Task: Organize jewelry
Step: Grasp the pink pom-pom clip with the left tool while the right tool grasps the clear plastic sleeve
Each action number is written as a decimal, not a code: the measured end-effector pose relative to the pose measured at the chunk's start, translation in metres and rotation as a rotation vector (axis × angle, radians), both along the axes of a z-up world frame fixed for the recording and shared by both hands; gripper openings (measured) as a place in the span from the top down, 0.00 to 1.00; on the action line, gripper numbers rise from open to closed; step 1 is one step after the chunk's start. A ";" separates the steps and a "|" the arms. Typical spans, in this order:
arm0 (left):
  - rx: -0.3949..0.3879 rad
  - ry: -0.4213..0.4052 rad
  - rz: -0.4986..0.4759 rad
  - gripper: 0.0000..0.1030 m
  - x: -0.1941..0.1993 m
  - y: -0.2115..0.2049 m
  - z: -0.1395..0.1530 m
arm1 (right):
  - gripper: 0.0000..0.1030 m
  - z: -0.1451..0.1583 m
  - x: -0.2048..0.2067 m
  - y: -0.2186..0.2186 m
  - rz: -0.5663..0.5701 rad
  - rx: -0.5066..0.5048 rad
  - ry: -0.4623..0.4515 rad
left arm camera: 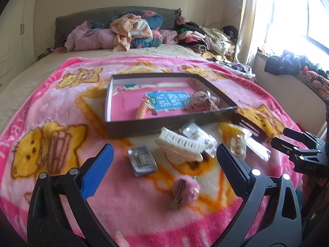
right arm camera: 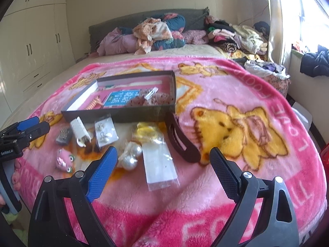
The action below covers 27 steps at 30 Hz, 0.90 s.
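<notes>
Both my left gripper (left arm camera: 164, 164) and right gripper (right arm camera: 163, 164) hang with fingers spread, grasping nothing. Hair clips and bagged earrings (right arm camera: 105, 132) lie near the box (right arm camera: 123, 114) on the bed.

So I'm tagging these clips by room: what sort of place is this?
Most likely a home bedroom: a bed with a pink cartoon blanket, piled clothes against the headboard, and built-in wardrobes. Jewelry lies by a shallow box on the blanket.

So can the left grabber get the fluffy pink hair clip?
Probably yes. The left hand-held gripper is open, and the fluffy pink pom-pom hair clip lies on the pink blanket just ahead of its fingers, with nothing lying on it or blocking the way.
</notes>
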State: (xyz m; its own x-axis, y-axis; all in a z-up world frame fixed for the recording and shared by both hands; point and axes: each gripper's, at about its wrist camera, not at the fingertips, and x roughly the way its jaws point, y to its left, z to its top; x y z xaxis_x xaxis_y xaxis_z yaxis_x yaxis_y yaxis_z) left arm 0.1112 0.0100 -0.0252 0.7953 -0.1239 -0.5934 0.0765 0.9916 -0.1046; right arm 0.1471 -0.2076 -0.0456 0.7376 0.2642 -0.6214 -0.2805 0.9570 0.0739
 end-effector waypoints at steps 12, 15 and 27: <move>-0.016 0.090 -0.063 0.11 0.000 -0.015 -0.032 | 0.29 -0.022 0.016 0.014 0.032 -0.081 0.101; -0.020 0.108 -0.064 0.11 0.001 -0.015 -0.037 | 0.36 -0.029 0.021 0.018 0.044 -0.096 0.133; -0.066 0.163 -0.110 0.23 0.006 -0.026 -0.048 | 0.60 -0.046 0.038 0.031 0.065 -0.150 0.185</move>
State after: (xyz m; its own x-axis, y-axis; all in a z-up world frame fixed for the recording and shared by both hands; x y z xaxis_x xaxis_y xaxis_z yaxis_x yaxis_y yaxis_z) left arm 0.1170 -0.0161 -0.0729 0.6692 -0.2473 -0.7008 0.1604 0.9688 -0.1887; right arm 0.1852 -0.1768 -0.0914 0.5920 0.2017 -0.7802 -0.3367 0.9415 -0.0120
